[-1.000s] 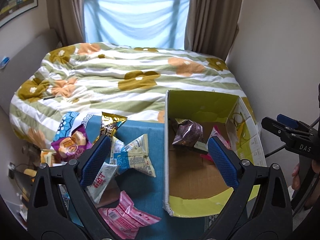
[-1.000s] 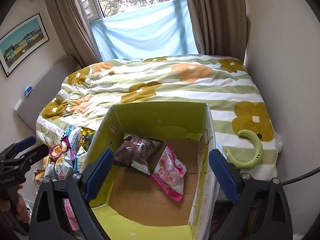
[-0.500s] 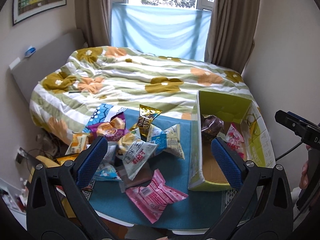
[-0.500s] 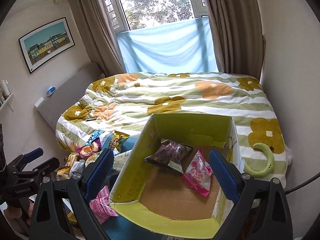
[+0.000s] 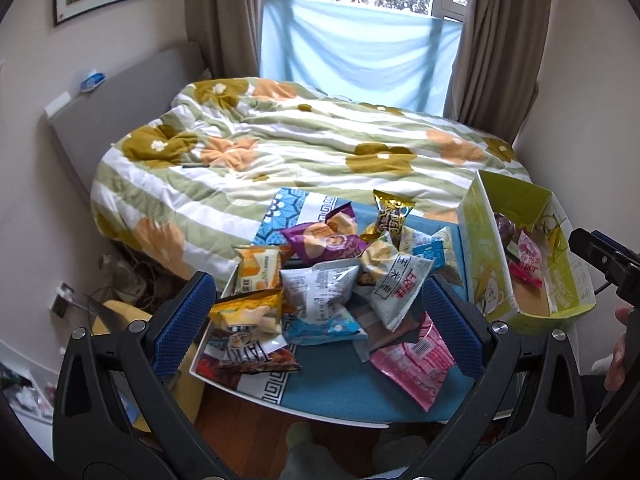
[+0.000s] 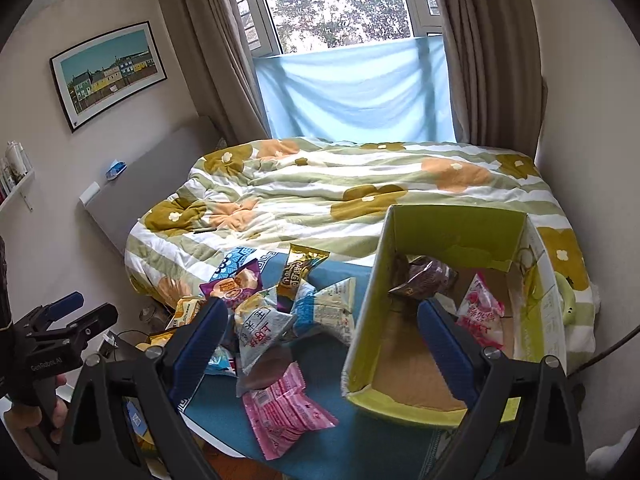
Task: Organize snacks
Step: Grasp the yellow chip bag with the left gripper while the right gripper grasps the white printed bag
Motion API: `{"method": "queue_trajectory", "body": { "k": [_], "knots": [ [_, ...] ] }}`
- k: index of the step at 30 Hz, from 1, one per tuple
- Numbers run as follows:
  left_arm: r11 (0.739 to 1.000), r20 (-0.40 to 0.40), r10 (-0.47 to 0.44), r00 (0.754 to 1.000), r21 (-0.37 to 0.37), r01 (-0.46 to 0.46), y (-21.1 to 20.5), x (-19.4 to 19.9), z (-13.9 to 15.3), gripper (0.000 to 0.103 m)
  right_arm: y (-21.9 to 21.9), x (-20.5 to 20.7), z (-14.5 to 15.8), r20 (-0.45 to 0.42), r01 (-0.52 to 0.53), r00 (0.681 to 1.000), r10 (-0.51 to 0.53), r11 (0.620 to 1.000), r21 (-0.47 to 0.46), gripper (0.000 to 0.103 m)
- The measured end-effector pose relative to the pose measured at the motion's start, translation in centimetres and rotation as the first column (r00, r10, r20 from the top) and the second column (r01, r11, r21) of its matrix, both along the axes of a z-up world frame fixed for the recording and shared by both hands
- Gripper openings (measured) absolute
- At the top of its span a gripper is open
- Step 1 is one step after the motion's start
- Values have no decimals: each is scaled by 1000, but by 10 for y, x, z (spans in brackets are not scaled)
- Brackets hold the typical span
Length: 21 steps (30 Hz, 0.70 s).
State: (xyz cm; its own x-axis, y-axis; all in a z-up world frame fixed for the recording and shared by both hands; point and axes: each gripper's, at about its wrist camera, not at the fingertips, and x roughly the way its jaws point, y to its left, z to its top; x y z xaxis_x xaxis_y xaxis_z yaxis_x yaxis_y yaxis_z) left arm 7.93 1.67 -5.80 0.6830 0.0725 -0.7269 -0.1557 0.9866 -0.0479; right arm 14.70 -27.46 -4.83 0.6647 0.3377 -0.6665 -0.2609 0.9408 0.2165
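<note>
A heap of snack packets (image 5: 320, 280) lies on the blue-clothed table (image 5: 344, 392). It includes a purple one (image 5: 324, 240), a gold one (image 5: 388, 216), a white one with red characters (image 5: 400, 284) and a pink one (image 5: 416, 360) nearest me. My left gripper (image 5: 316, 316) hangs open above and short of the heap, holding nothing. To the right stands the yellow-green cardboard box (image 6: 368, 312). Inside it are a dark brown packet (image 6: 426, 280) and a pink packet (image 6: 480, 312). My right gripper (image 6: 322, 336) is open and empty, back from the box's near left corner.
A bed with a striped floral quilt (image 5: 320, 148) fills the room behind the table. A green crescent-shaped object (image 6: 568, 308) lies on the bed right of the box. A yellow stool (image 5: 116, 316) and cables sit on the floor at the left. Wooden floor shows below the table's near edge.
Both grippers have drawn back from the table, so the box and packets look smaller. The left view has swung from the box to the snack heap. Both stay empty.
</note>
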Motion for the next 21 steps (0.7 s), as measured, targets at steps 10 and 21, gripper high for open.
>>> {"method": "queue_trajectory", "body": {
  "k": [10,21],
  "knots": [
    [995,-75,-53,996,-83,47,75,-1,-69,102,98,-8,-36,-38,13,999,-13,1000,13,95],
    [979,-191,-97,977,-193,60,102,30,-164,102,167,12,-119,-167,38,985,-40,999,-15,95]
  ]
}}
